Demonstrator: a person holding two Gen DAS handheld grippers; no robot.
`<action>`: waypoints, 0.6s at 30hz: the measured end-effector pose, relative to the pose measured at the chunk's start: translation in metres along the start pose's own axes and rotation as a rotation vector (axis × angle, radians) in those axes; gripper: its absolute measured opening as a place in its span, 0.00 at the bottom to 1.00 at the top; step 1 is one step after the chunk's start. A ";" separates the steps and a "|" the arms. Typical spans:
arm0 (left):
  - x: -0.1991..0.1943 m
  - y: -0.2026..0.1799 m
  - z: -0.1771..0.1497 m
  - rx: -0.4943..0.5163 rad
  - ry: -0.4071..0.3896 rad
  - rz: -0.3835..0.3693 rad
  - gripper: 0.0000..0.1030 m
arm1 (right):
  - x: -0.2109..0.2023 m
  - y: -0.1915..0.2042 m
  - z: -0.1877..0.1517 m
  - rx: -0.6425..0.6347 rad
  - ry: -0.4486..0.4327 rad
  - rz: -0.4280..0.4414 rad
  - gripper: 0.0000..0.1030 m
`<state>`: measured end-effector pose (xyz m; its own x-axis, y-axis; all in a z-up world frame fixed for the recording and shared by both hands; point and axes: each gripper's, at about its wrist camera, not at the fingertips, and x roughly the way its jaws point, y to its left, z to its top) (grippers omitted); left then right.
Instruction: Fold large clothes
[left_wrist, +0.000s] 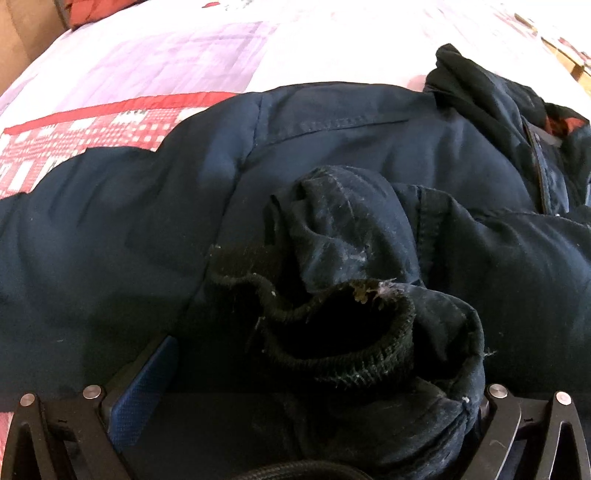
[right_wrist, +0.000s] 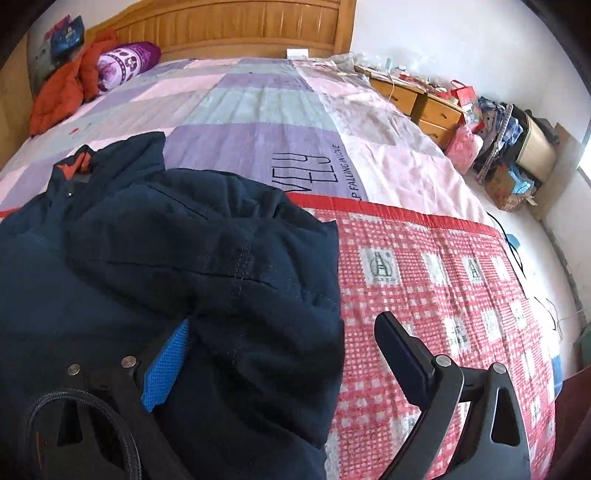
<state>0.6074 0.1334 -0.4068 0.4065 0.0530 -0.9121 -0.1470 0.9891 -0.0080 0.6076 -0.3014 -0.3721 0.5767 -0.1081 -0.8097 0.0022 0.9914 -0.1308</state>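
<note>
A dark navy padded jacket (left_wrist: 332, 147) lies spread on the bed. In the left wrist view its sleeve cuff (left_wrist: 343, 306), with a frayed black knit lining, lies between the wide-apart fingers of my left gripper (left_wrist: 295, 376); the blue left pad (left_wrist: 144, 391) shows and the right finger is hidden by cloth. In the right wrist view the jacket (right_wrist: 166, 277) fills the left half, its collar with orange lining (right_wrist: 75, 166) far left. My right gripper (right_wrist: 280, 354) is open at the jacket's right edge, its blue pad (right_wrist: 166, 365) against the cloth, its black finger (right_wrist: 402, 354) over the quilt.
The bed carries a patchwork quilt (right_wrist: 258, 122) and a red-and-white checked blanket (right_wrist: 443, 288). An orange jacket (right_wrist: 66, 96) and a purple pillow (right_wrist: 125, 62) lie by the wooden headboard (right_wrist: 240, 26). Cluttered drawers (right_wrist: 424, 99) and boxes stand right of the bed.
</note>
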 end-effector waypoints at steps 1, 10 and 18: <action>0.000 -0.001 0.002 0.004 0.000 0.003 1.00 | -0.003 0.003 0.000 -0.017 -0.003 -0.014 0.95; -0.054 -0.052 0.014 0.090 -0.164 -0.059 1.00 | -0.060 0.099 0.020 -0.201 -0.177 0.114 0.94; -0.010 -0.008 0.019 0.004 -0.047 -0.027 1.00 | -0.003 0.097 0.019 -0.153 -0.020 0.161 0.93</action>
<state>0.6216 0.1278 -0.3899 0.4525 0.0326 -0.8912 -0.1319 0.9908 -0.0308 0.6221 -0.2039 -0.3715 0.5755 0.0537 -0.8160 -0.2146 0.9728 -0.0874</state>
